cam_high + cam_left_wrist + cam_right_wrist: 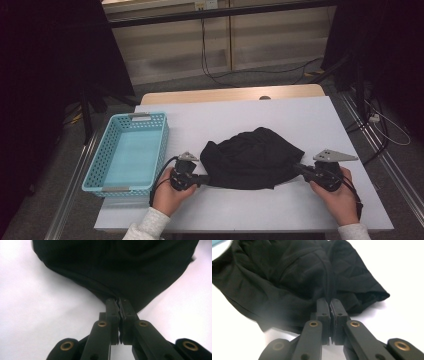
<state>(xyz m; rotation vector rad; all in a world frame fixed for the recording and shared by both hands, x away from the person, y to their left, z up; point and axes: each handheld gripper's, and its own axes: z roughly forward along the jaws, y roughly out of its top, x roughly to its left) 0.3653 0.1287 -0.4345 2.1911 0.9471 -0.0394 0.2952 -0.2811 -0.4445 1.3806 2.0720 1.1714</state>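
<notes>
A crumpled black cloth (pixel 250 159) lies in the middle of the white table (pixel 300 120). My left gripper (pixel 206 178) is at the cloth's near left edge, jaws shut on a pinch of the fabric (pixel 117 270); the left gripper view shows the cloth squeezed between the pads at the left gripper (pixel 119 301). At the cloth's right edge my right gripper (pixel 298 167) is shut on the fabric too. In the right gripper view a seam of the cloth (pixel 294 272) runs into the closed jaws of the right gripper (pixel 330 300). A hand holds each gripper.
A light blue perforated basket (pixel 95 172) stands at the table's left side, close to my left hand. Beyond the table's far edge are a wooden board (pixel 230 94), floor cables (pixel 220 75) and dark curtains. A metal rail (pixel 380 150) runs along the right.
</notes>
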